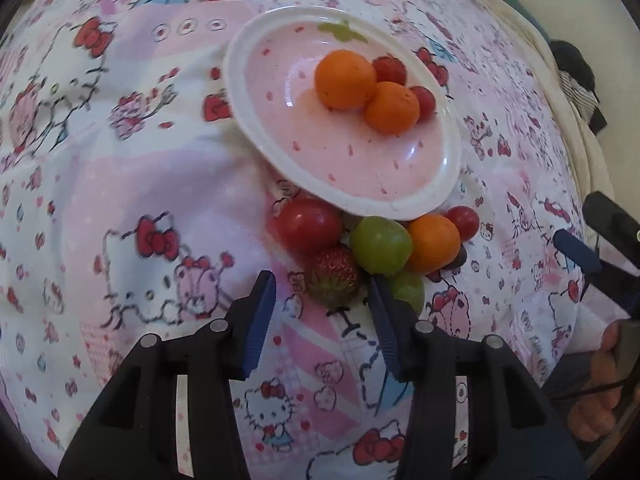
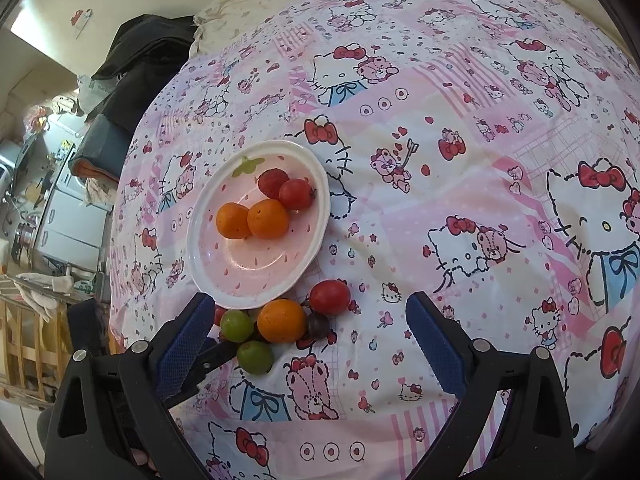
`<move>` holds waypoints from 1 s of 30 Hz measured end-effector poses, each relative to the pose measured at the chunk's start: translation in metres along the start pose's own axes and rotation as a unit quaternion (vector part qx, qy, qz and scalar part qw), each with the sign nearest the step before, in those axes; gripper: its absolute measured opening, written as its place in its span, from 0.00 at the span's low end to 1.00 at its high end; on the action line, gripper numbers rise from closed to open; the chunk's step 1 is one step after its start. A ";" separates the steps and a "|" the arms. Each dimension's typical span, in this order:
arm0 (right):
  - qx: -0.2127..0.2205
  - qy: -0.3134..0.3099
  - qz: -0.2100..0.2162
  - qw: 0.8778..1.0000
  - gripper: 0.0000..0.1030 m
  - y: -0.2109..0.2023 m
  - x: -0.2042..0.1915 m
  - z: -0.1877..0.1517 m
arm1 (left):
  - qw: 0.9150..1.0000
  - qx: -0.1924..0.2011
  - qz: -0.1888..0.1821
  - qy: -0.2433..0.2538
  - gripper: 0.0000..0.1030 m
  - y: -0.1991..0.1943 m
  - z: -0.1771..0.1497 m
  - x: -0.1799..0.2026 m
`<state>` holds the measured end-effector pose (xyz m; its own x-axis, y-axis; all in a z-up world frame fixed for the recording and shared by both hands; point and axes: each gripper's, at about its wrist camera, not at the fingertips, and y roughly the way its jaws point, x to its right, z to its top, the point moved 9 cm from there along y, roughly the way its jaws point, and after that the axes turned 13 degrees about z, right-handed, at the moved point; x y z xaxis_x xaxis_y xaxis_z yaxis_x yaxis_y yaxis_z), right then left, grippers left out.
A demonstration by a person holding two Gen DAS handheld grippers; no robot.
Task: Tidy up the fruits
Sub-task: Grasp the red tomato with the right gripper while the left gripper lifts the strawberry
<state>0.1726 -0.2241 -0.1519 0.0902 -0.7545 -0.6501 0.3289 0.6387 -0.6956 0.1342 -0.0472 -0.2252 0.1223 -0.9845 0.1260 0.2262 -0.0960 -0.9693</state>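
Spread across both views is a bed cover (image 2: pixel 460 184) printed with pink patches, cartoon cats and red bows; a cream blanket (image 2: pixel 256 0) and dark clothing (image 2: pixel 136 64) lie at its far edge, with cluttered room furniture beyond.

On the cover sits an oval plate (image 1: pixel 280 152) with a white rim and a pink speckled well. It holds two oranges (image 1: pixel 345 79), touching each other, and behind them a strawberry and a red tomato (image 2: pixel 295 194).

Just beside the plate's near rim lies a loose cluster of fruit on the cover: a large red tomato (image 1: pixel 308 224), a third orange (image 1: pixel 433 243), a green fruit (image 1: pixel 381 245), a strawberry on the cover (image 1: pixel 332 279), a second green fruit (image 1: pixel 408 290) partly hidden by a blue pad, a small red tomato (image 1: pixel 464 221) and a dark grape (image 2: pixel 318 326).

The left gripper (image 1: pixel 322 292) points down at this cluster, jaws partly apart and holding nothing; the strawberry on the cover lies at the gap between their tips, not pressed by either pad.

The right gripper (image 2: pixel 308 320) hangs over the same cluster with jaws spread wide and empty.
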 end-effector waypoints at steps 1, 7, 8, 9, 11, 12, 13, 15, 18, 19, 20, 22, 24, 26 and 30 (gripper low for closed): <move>0.000 0.001 -0.001 1.000 0.96 0.000 0.000 0.000 | 1.000 0.001 0.000 0.008 0.42 0.002 0.001 0.002; 0.001 0.005 -0.008 1.000 0.96 -0.001 0.004 0.000 | 1.000 0.002 -0.010 0.028 0.24 0.005 0.001 0.010; 0.000 0.004 -0.010 1.000 0.96 0.000 0.005 -0.001 | 1.000 0.001 -0.012 0.026 0.23 0.005 0.001 0.010; 0.000 0.004 -0.011 1.000 0.96 0.000 0.006 -0.001 | 1.000 0.000 -0.013 0.025 0.23 0.004 0.001 0.009; -0.001 0.006 -0.013 1.000 0.96 0.000 0.008 -0.001 | 1.000 0.002 -0.004 0.025 0.23 -0.002 -0.001 0.005; -0.001 0.008 -0.014 1.000 0.96 0.000 0.009 -0.001 | 1.000 0.004 -0.001 0.024 0.23 -0.006 -0.002 0.003; -0.001 0.012 -0.013 1.000 0.96 0.000 0.010 0.000 | 1.000 0.003 0.002 0.024 0.23 -0.014 -0.006 0.000; -0.004 0.022 -0.007 1.000 0.96 0.001 0.012 0.000 | 1.000 0.003 0.009 0.028 0.23 -0.025 -0.010 -0.003; -0.012 0.035 0.002 0.999 0.96 0.005 0.015 0.000 | 0.999 0.011 0.028 0.039 0.23 -0.047 -0.013 -0.011; -0.018 0.040 0.005 0.999 0.96 0.007 0.016 0.000 | 0.999 0.018 0.031 0.037 0.23 -0.055 -0.012 -0.015; -0.026 0.046 0.008 0.999 0.95 0.010 0.018 -0.001 | 0.999 0.023 0.034 0.032 0.23 -0.061 -0.011 -0.020; -0.045 0.064 0.019 0.997 0.80 0.019 0.023 -0.002 | 0.998 0.038 0.045 0.021 0.23 -0.074 -0.007 -0.031; -0.072 0.096 0.026 0.992 0.58 0.032 0.033 -0.007 | 0.997 0.051 0.051 0.010 0.23 -0.083 -0.003 -0.040; -0.091 0.108 0.022 0.990 0.47 0.043 0.039 -0.012 | 0.996 0.068 0.052 -0.004 0.23 -0.091 0.002 -0.047; -0.102 0.083 0.002 0.991 0.43 0.060 0.037 -0.009 | 0.994 0.089 0.052 -0.025 0.23 -0.094 0.010 -0.052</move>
<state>0.1875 -0.2122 -0.2205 -0.0703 -0.7274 -0.6826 0.1299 0.6718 -0.7292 0.1162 0.0150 -0.1383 0.2004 -0.9789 0.0406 0.3771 0.0389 -0.9254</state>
